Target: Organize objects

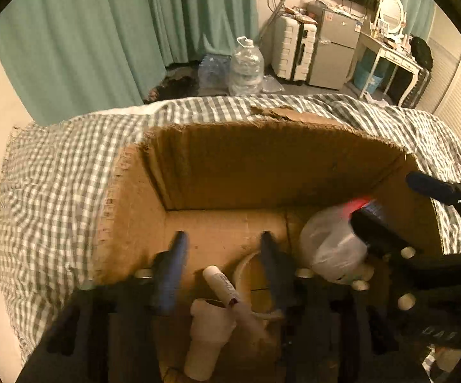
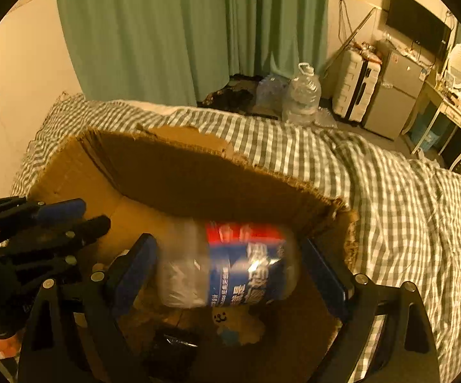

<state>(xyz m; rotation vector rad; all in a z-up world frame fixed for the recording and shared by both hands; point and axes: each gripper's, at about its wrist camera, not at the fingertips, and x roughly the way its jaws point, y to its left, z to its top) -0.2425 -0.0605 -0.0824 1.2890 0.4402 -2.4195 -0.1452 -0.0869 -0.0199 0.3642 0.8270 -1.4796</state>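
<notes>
Over the box [image 2: 70, 172] on the bed [image 2: 390, 210], a bottle [image 2: 230, 265] lies crosswise between the right gripper's [image 2: 227, 271] wide-spread fingers [image 2: 131, 271], blurred, contact unclear. Clear plastic, red-and-blue label. The left gripper [image 1: 222, 268] hangs open and empty above a marker [image 1: 220, 284].

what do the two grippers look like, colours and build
Both match: the left gripper and right gripper have black angular frames with silver-white round bolt heads and two flat fingers faced with blue pads. No cables or sleeves show.
</notes>
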